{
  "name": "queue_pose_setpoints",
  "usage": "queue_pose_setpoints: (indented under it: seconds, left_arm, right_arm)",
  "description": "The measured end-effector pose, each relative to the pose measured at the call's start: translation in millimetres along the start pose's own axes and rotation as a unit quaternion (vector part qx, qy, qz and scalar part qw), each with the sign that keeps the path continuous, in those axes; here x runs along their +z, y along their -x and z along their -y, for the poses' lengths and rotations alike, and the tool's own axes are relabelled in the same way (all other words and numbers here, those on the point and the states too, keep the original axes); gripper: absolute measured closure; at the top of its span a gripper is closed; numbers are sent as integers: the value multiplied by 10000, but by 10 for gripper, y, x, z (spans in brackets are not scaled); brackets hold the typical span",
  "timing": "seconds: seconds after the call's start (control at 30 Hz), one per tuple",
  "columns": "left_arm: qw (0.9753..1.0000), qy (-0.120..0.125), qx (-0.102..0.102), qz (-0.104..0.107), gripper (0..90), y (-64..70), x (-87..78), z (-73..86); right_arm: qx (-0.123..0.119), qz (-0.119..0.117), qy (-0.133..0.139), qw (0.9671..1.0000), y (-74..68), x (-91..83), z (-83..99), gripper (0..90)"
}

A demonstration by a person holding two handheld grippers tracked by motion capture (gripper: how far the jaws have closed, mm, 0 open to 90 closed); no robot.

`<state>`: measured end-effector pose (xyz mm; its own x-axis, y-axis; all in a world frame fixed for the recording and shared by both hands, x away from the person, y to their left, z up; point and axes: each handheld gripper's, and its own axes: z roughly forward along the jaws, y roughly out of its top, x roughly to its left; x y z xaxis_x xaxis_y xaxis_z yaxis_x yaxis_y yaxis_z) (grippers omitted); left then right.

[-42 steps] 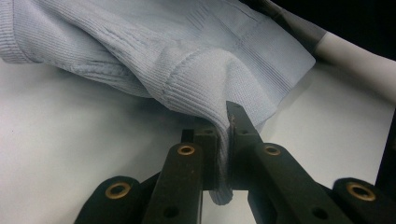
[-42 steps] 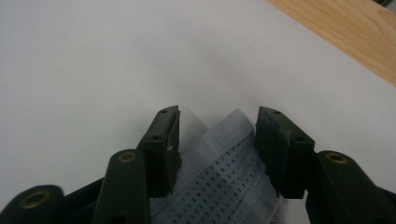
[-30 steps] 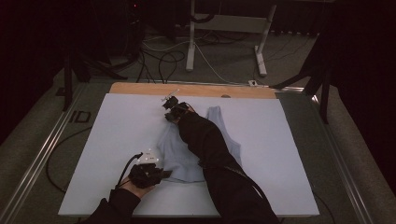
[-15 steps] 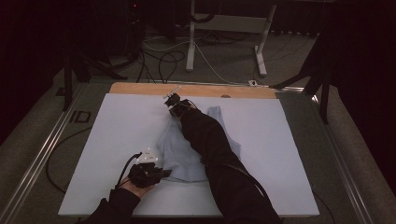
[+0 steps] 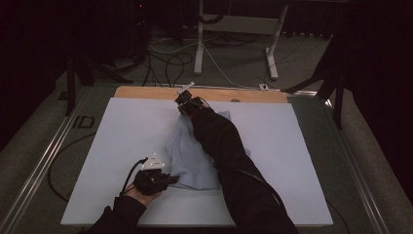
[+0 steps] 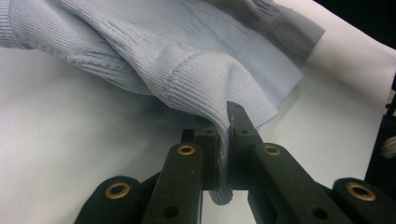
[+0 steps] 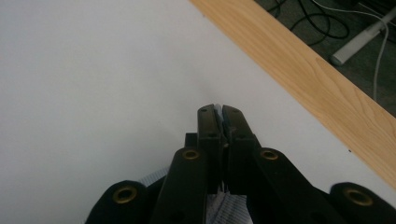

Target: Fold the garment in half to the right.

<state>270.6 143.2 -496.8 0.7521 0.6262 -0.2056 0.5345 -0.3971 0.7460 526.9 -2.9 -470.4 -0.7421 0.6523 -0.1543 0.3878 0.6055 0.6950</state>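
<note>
A pale blue knitted garment (image 5: 192, 156) lies crumpled on the white table cover (image 5: 292, 146). My left gripper (image 5: 170, 179) sits at the garment's near left corner, shut on its ribbed hem (image 6: 196, 88), which drapes up from between the jaws of that left gripper (image 6: 223, 122). My right gripper (image 5: 184, 103) is stretched to the far side of the table, near the wooden strip (image 5: 146, 92). In the right gripper view the right gripper (image 7: 219, 112) is shut on a thin edge of the garment (image 7: 223, 203), over bare white cover. A dark sleeve (image 5: 224, 151) lies across the garment.
The wooden table edge (image 7: 303, 79) runs just beyond my right gripper. Beyond it lie floor cables (image 5: 170, 63) and a white stand's legs (image 5: 272, 44). Metal rails (image 5: 44, 161) border the table on the left and right.
My right gripper has moved a little farther toward the wooden strip, drawing the garment's far edge with it. My left gripper has stayed at the near corner.
</note>
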Motion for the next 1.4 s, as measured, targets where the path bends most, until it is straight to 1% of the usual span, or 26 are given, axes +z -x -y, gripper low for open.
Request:
queue_pose_setpoints:
  seconds: [0.07,0.13,0.2,0.3,0.4,0.57,0.6,0.7,0.73,0.77,0.83,0.93,1.0,1.1,1.13,1.2,1.3,1.33,1.37,1.4]
  left_arm:
    - [10000,18,46,18,861,29,-15,-27]
    - [9999,28,113,20,861,54,-25,-55]
    - [9999,30,124,29,861,74,-30,-84]
    - [9999,40,152,39,861,100,-31,-129]
    - [9998,45,177,37,861,114,-31,-163]
    - [9994,64,347,68,861,181,-34,-289]
    - [9992,53,381,93,861,200,-29,-325]
    - [9988,30,465,114,862,228,-13,-379]
    - [9987,30,488,121,862,238,-7,-395]
    - [9985,9,521,137,862,248,2,-416]
    - [9983,0,557,152,861,270,17,-444]
    - [9977,-20,647,193,862,315,41,-504]
    - [9969,-47,755,230,861,366,65,-566]
    - [9961,-97,842,255,862,419,108,-629]
    - [9961,-97,842,255,862,419,108,-629]
    - [9950,-150,946,293,861,467,159,-684]
    - [9941,-197,1007,342,861,516,219,-724]
    - [9941,-197,1007,342,861,516,219,-724]
    - [9935,-225,1049,373,861,553,259,-742]
    - [9932,-245,1065,401,861,565,280,-753]
  right_arm:
    - [32,26,42,10000,24,-52,-12,879]
    - [16,63,109,9999,55,-110,-24,879]
    - [81,19,172,9998,85,-164,-29,879]
    - [36,51,186,9998,107,-229,-37,879]
    - [77,92,230,9997,131,-264,-35,880]
    - [98,149,295,9994,188,-363,-21,880]
    - [133,133,313,9993,203,-385,-17,880]
    - [125,208,332,9992,244,-440,0,880]
    - [159,187,348,9991,259,-460,8,880]
    - [158,231,344,9990,268,-481,15,880]
    - [176,244,364,9989,297,-522,32,880]
    - [217,269,405,9986,344,-586,60,880]
    - [270,289,438,9983,378,-646,88,880]
    - [292,312,509,9978,428,-721,115,880]
    - [292,312,509,9978,428,-721,115,880]
    - [331,322,566,9973,478,-787,149,880]
    - [362,348,614,9968,541,-846,202,879]
    - [362,348,614,9968,541,-846,202,879]
    - [408,351,621,9966,579,-875,249,879]
    - [402,370,624,9966,601,-891,275,879]
